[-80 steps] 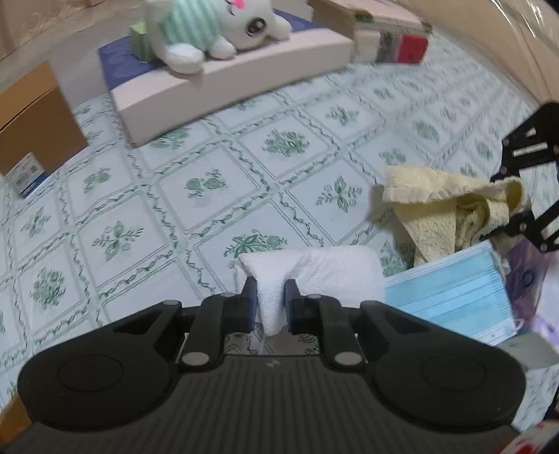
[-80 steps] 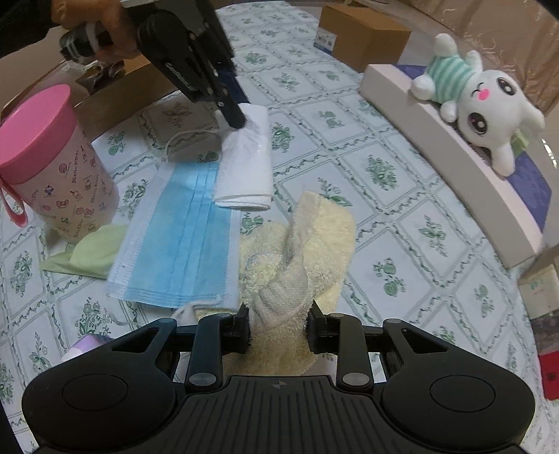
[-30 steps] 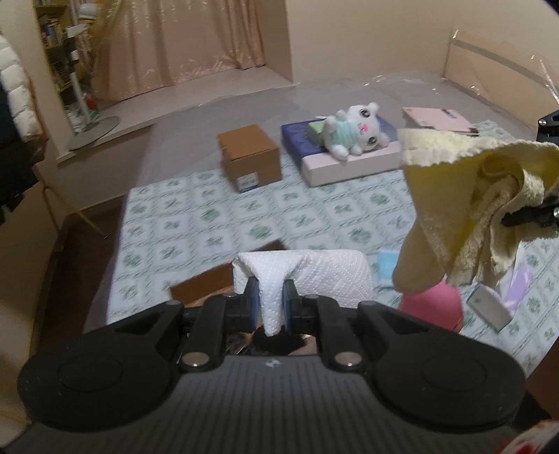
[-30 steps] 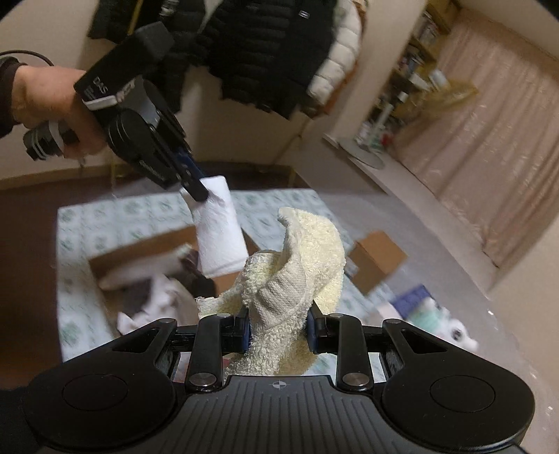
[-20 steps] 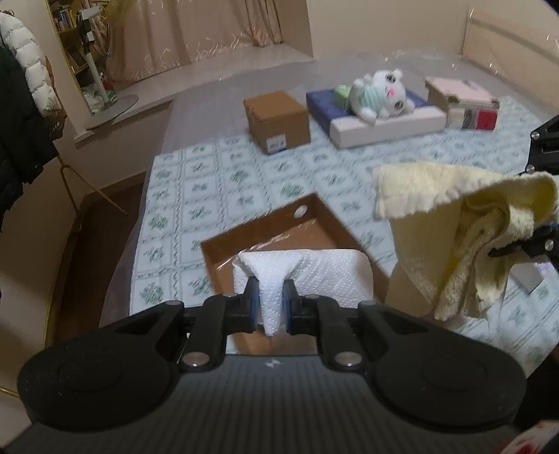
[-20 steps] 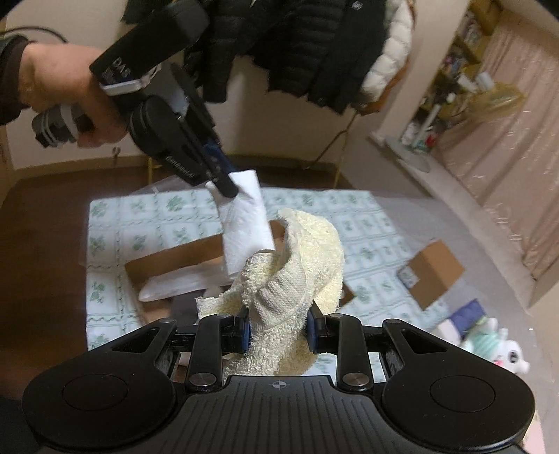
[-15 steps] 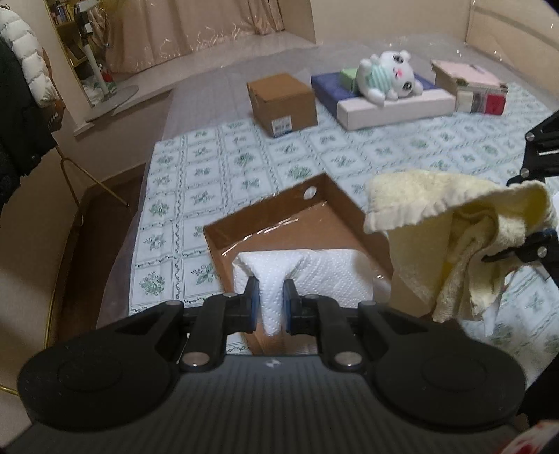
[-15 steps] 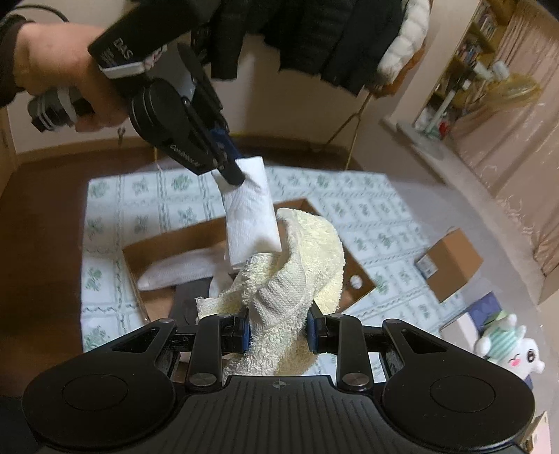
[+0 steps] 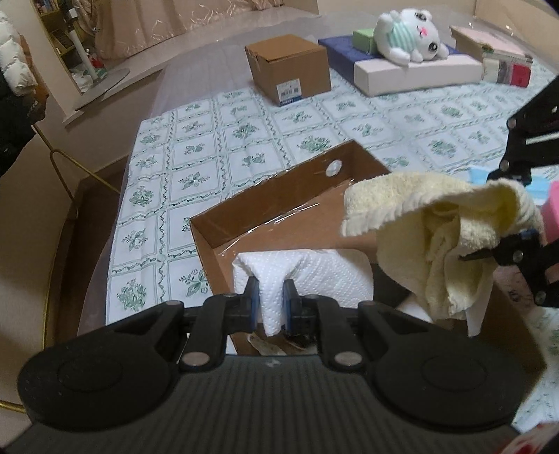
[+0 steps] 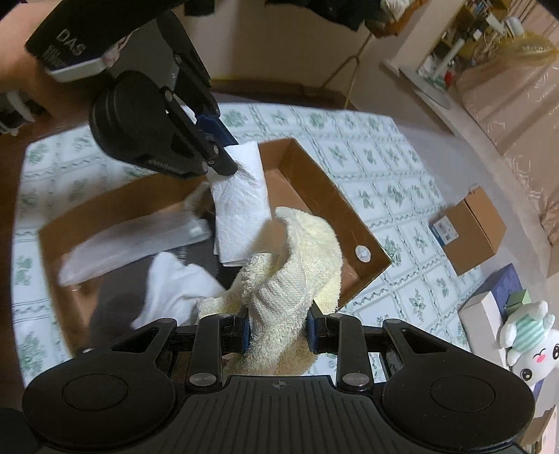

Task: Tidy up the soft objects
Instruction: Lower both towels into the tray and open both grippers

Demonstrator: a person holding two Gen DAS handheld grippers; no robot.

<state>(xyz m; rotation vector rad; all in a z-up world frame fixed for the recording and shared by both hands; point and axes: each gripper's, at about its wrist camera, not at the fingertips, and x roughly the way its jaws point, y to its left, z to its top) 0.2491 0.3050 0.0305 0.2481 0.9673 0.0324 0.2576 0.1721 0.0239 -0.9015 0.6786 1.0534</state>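
Note:
My left gripper (image 9: 271,304) is shut on a folded white paper towel (image 9: 314,272), which hangs over the open brown cardboard box (image 9: 279,195). My right gripper (image 10: 277,330) is shut on a crumpled pale yellow towel (image 10: 300,265), held above the same box (image 10: 314,181). In the right wrist view the left gripper (image 10: 223,164) shows at upper left with the paper towel (image 10: 241,206) dangling from it. From the left wrist camera the yellow towel (image 9: 436,223) hangs at right from the right gripper (image 9: 489,251). White and dark cloths (image 10: 174,286) lie inside the box.
On the green-patterned tablecloth (image 9: 195,167) stand a closed small cardboard box (image 9: 288,68) and a white plush toy (image 9: 408,31) on a flat white box (image 9: 412,70). A pink container (image 9: 552,213) sits at the right edge. The bed's edge and floor lie left.
Both grippers have come down towards the open box, still holding their cloths. The box now fills much more of both views, and the plush toy's end of the bed has drawn nearer.

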